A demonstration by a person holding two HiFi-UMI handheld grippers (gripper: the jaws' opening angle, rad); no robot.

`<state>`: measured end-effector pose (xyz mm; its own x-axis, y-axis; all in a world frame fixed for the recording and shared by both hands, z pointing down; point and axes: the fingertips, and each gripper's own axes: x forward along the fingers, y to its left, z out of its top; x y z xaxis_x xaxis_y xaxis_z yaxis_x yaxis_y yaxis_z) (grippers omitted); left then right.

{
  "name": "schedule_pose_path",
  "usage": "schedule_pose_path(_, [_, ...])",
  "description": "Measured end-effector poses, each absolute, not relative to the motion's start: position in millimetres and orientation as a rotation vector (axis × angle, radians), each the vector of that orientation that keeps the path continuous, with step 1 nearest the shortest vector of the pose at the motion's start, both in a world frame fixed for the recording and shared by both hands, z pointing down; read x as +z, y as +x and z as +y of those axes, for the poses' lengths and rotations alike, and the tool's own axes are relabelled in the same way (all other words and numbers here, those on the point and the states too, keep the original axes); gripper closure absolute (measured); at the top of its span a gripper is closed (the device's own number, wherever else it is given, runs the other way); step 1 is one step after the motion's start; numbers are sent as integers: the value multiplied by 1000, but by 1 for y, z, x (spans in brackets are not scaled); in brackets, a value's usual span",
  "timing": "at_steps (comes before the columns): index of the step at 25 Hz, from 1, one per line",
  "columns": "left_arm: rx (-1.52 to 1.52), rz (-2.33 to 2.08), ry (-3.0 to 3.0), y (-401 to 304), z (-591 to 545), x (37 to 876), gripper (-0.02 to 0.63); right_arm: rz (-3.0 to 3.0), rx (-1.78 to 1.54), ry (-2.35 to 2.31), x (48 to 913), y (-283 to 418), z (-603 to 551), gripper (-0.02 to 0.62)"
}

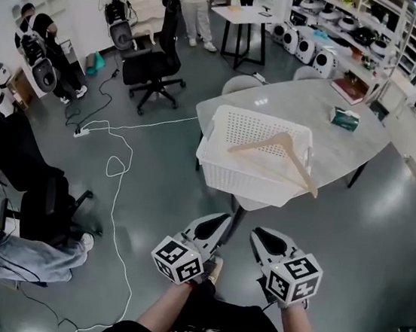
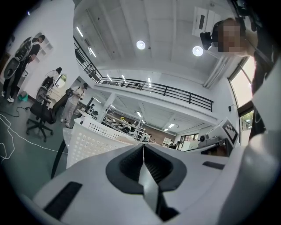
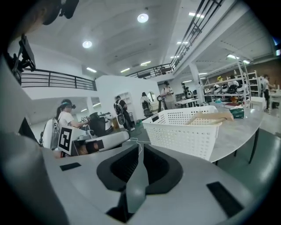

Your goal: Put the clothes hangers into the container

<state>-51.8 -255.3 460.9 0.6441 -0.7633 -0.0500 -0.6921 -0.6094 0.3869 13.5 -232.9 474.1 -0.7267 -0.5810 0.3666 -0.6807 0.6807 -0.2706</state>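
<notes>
Left gripper [image 1: 218,222] and right gripper [image 1: 261,238] sit clenched, empty, close to the person. Ahead, the wooden hanger [image 1: 278,152] lies slantwise across the white basket [image 1: 240,179] on the bench [image 1: 351,146], its jutting end nearer the right gripper.

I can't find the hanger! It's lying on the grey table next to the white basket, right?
Not quite. The hanger lies across the top of the white basket, one end over its rim, not beside it on the grey table. The head view shows it.
</notes>
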Motion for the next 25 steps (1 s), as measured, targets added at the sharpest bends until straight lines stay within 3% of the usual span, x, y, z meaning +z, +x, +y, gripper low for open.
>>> schedule_pose_path(25, [-297, -1207, 2560, -44, -174, 451, 597, -2715, 500, 935, 464, 12, -156, 548])
